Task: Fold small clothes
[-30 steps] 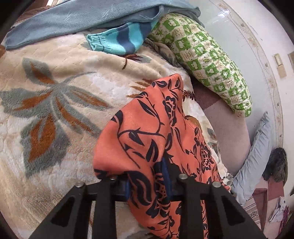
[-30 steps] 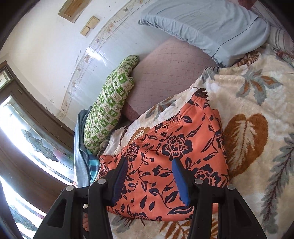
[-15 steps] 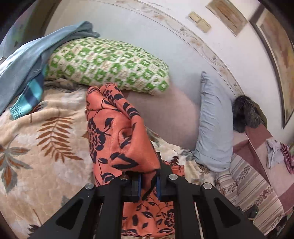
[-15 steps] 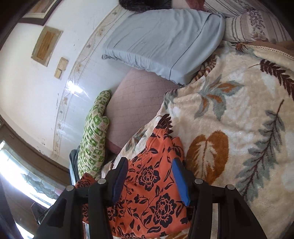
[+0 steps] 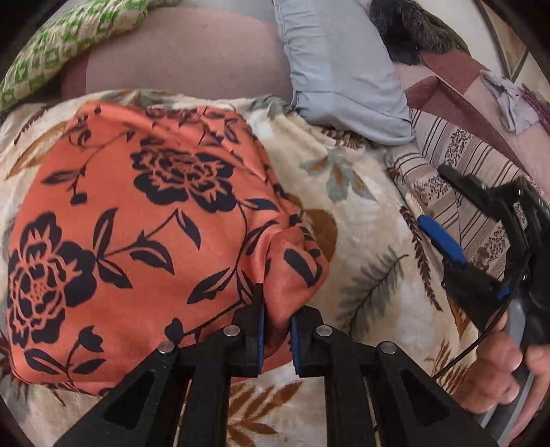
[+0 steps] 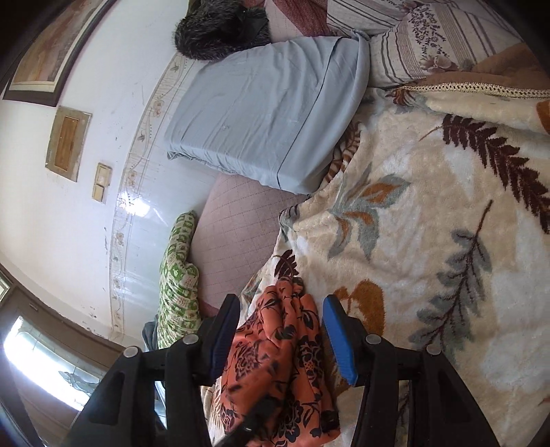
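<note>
An orange garment with a black flower print (image 5: pixel 144 220) lies folded over on the cream leaf-pattern blanket (image 5: pixel 364 213). My left gripper (image 5: pixel 276 326) is shut on a bunched corner of the garment, low over the blanket. My right gripper (image 6: pixel 280 340) is open and empty; the garment (image 6: pixel 282 364) shows between and below its blue-padded fingers. In the left wrist view the right gripper (image 5: pixel 447 220) hovers open at the right, held by a hand, apart from the garment.
A light blue pillow (image 6: pixel 268 113) and a green patterned pillow (image 6: pixel 178 285) lie at the head of the bed against the wall. A striped cover (image 5: pixel 474 178) and a dark furry item (image 6: pixel 220 27) lie beyond the blue pillow.
My left gripper has carried the garment's corner over and down, so the garment now lies folded on the blanket. My right gripper stayed open and drew back to the right.
</note>
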`<state>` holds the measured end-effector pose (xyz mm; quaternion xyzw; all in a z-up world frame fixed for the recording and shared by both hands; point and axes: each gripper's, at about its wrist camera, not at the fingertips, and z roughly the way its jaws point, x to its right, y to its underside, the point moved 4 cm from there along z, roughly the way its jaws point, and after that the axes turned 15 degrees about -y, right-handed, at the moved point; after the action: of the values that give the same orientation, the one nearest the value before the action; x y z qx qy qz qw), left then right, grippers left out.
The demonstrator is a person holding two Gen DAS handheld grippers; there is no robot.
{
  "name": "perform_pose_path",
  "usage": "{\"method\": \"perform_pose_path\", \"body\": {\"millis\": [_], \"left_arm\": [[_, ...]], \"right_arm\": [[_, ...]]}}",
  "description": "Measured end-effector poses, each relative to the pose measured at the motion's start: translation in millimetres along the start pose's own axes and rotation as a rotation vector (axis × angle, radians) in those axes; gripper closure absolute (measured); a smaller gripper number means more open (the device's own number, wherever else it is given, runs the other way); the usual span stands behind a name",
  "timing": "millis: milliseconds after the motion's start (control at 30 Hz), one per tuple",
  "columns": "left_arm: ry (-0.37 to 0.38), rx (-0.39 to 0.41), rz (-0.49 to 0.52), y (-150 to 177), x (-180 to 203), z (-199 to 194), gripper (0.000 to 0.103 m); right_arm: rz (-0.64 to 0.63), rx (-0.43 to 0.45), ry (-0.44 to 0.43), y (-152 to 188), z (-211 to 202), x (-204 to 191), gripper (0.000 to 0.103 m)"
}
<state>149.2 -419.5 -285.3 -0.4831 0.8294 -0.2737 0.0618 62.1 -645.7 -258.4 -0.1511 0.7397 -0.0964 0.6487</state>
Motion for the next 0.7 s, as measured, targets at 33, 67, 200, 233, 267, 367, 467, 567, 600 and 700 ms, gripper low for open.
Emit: {"method": "perform_pose_path", "body": {"millis": [33, 67, 200, 233, 267, 367, 467, 567, 600, 700], "left_arm": [[0.011, 0.004, 0.002, 5.7, -2.2, -0.4, 0.091], [0.028, 0.007, 0.000, 7.2, -4.4, -3.2, 0.091], [0.121, -0.015, -0.017, -2.0, -10.4, -24.0, 0.071], [0.128, -0.009, -0.008, -4.3, -10.5, -33.3, 0.055], [0.133, 0.016, 0.007, -6.1, -10.8, -45.6, 0.042], [0.069, 0.140, 0.052, -14.4, -24.9, -83.2, 0.035], [-0.037, 0.196, 0.009, -21.8, -60.8, -99.5, 0.032], [-0.192, 0.172, -0.039, -26.1, -96.1, -89.3, 0.032], [-0.217, 0.170, -0.053, -26.4, -104.7, -84.2, 0.032], [-0.286, 0.139, -0.053, -20.1, -119.3, -61.7, 0.032]], "right_arm": [[0.008, 0.000, 0.002, -1.6, 0.2, 2.7, 0.049], [0.015, -0.001, 0.003, -3.1, 1.0, 4.8, 0.049], [0.024, -0.042, -0.001, 0.5, 10.5, 6.9, 0.049], [0.019, -0.054, 0.000, 2.3, 12.7, 6.1, 0.049], [0.010, -0.064, 0.001, 3.9, 14.6, 4.6, 0.049], [-0.030, -0.100, -0.049, 9.9, 19.7, -6.5, 0.049], [-0.096, -0.182, -0.190, 26.2, 32.3, -34.0, 0.049], [-0.150, -0.301, -0.258, 53.9, 54.4, -57.4, 0.066], [-0.149, -0.344, -0.255, 64.3, 63.5, -59.4, 0.066], [-0.135, -0.426, -0.184, 90.2, 85.4, -50.9, 0.067]]}}
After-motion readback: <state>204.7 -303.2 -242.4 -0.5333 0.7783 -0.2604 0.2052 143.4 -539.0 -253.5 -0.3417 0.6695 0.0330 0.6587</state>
